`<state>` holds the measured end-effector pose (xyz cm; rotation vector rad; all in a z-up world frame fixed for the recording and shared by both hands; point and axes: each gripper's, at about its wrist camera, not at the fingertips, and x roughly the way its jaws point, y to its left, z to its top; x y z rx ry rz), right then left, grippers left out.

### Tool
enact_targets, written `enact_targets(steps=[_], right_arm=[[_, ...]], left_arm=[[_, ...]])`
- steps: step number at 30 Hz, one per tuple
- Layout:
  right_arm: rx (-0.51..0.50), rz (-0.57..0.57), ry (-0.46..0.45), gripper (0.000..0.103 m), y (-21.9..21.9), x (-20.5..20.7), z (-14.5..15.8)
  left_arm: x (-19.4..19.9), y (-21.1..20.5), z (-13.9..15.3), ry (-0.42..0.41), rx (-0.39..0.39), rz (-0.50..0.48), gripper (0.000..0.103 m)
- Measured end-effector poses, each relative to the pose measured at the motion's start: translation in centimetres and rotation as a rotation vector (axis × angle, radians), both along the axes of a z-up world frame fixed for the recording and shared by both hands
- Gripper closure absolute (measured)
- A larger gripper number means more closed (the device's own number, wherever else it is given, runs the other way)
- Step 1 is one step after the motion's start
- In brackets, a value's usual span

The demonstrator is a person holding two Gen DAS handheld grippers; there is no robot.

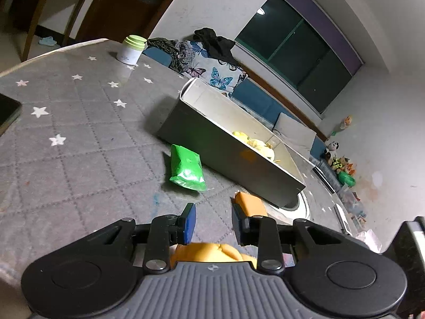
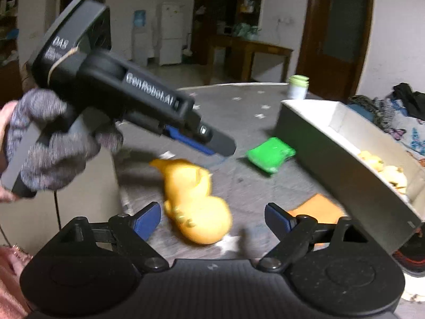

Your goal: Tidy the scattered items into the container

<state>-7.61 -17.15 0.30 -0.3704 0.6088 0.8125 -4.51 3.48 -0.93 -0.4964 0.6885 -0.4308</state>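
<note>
jaws of the left gripper and right gripper gape wide over the yellow toy, green packet beside the box.

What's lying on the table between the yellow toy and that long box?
In the right wrist view, the green packet and a flat orange piece lie on the grey cloth between the yellow toy and the box.

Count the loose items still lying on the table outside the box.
3: the green packet near the box, the yellow toy in front of the right gripper, and the orange packet beside the box. Others may be hidden.
</note>
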Motion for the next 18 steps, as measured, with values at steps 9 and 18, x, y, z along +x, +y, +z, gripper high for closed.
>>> enact_targets(steps=[9, 18], right_arm=[[-0.04, 0.013, 0.019, 0.026, 1.8, 0.7, -1.7], [-0.043, 0.031, 0.031, 0.036, 2.4, 0.9, -2.3]], left_arm=[[-1.2, 0.8, -0.4, 0.054, -0.009, 0.005, 0.069], [-2.0, 2.0, -1.5, 0.116, -0.083, 0.054, 0.067]])
